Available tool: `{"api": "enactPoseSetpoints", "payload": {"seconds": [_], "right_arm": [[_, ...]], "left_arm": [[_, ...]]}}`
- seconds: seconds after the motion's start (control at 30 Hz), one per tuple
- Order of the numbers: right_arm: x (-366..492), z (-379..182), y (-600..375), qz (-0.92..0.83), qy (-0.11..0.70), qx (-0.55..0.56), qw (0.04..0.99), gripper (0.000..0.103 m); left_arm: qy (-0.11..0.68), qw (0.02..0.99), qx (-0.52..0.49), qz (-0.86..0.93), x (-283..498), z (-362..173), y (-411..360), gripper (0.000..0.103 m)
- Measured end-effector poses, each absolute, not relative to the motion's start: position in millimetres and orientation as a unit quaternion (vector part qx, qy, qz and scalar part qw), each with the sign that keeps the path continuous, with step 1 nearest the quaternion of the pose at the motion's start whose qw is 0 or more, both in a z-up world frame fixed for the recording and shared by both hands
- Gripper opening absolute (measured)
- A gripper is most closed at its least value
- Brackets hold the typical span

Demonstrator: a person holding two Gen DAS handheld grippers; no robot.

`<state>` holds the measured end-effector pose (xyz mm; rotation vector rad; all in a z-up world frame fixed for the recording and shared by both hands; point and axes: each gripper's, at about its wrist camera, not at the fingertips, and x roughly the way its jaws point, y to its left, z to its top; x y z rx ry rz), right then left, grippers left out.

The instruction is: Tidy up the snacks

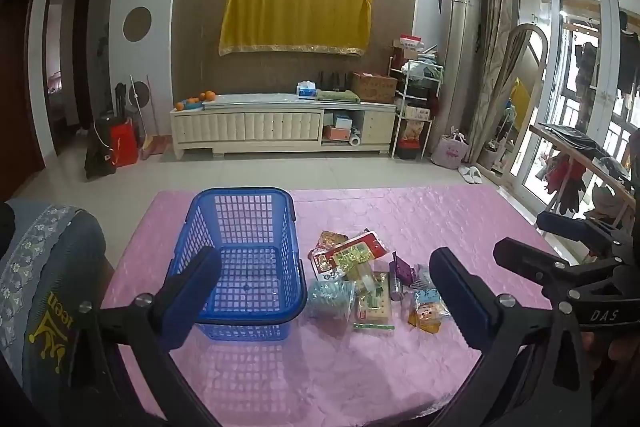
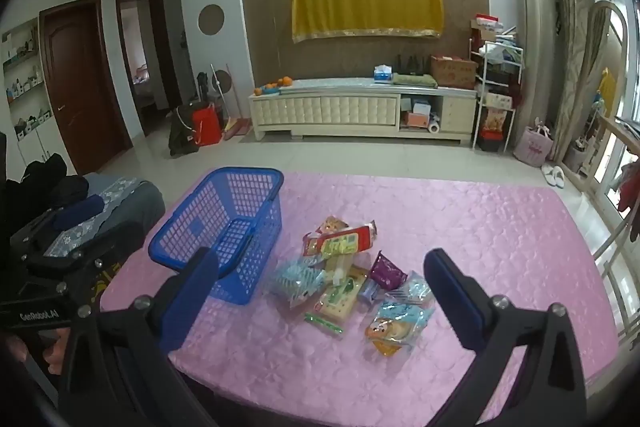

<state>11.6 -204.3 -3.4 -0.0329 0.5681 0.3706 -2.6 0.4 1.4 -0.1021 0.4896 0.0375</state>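
Note:
An empty blue plastic basket [image 1: 244, 259] stands on the pink tablecloth [image 1: 320, 367]; it also shows in the right wrist view [image 2: 224, 227]. To its right lies a pile of several wrapped snacks [image 1: 360, 279], also in the right wrist view [image 2: 344, 275]: a red-and-green pack [image 2: 340, 241], a light-blue pack [image 2: 294, 279], a purple pack [image 2: 386, 271] and an orange-and-blue pack [image 2: 396, 323]. My left gripper [image 1: 324, 299] is open and empty above the near table edge. My right gripper [image 2: 320, 295] is open and empty, short of the snacks.
A chair with a grey patterned cover [image 1: 40, 291] stands at the table's left. The right gripper's body [image 1: 568, 267] shows at the right of the left wrist view. Beyond the table are tiled floor and a white TV cabinet [image 1: 280, 127].

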Motion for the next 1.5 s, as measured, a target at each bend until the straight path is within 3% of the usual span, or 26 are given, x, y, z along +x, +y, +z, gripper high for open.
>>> {"api": "enactPoseSetpoints", "payload": {"seconds": [1.5], "right_arm": [[13.2, -11.5, -200.7, 0.197, 0.295, -0.011, 0.935, 0.103]], "left_arm": [[0.277, 0.96, -0.048, -0.001, -0.7, -2.8, -1.2, 0.103]]}}
